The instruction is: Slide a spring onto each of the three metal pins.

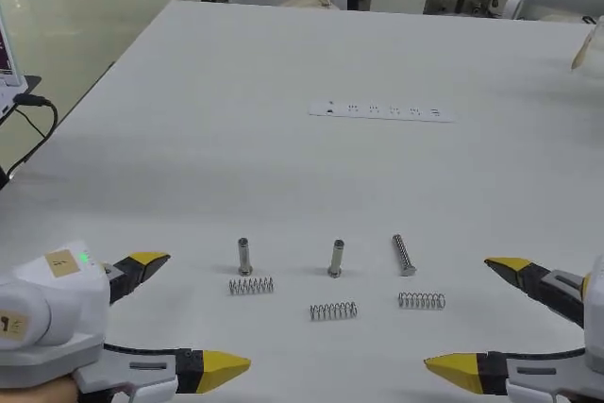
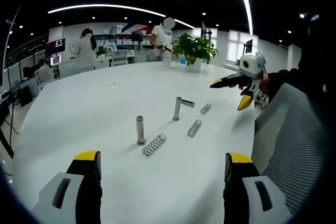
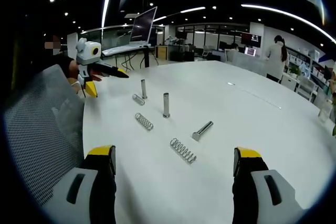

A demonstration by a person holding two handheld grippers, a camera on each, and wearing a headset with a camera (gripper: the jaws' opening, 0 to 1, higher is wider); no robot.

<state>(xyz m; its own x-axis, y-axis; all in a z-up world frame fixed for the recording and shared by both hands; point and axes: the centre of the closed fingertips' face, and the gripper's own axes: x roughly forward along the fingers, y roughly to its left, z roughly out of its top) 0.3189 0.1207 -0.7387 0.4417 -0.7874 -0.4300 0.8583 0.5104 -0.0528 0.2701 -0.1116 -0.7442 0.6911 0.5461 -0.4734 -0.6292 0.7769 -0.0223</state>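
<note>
**Both tongs spread, pins and springs in a row between them**

My left tongs (image 1: 200, 310) and my right tongs (image 1: 461, 313) both stand with jaws wide apart, pinching nothing, low over the near part of the white table (image 1: 283, 167). The work lies in the open stretch between them.

Nearest my left tongs, the left pin (image 1: 243, 257) stands upright, and the left spring (image 1: 251, 286) lies just on my side of it. The middle pin (image 1: 337, 258) also stands upright, about halfway between the tongs, with the middle spring (image 1: 333, 310) near it but apart. Nearest my right tongs, the right pin (image 1: 403, 256) lies on its side, with the right spring (image 1: 421, 301) close by and not touching. No spring is on a pin yet.

Past the pins, open tabletop runs wide to a power strip (image 1: 381, 110), well away from both tongs. The table's left edge lies far outboard of my left tongs. A grey mesh chair back (image 2: 286, 140) stands close at the near edge, on the inner side of each tongs.
</note>
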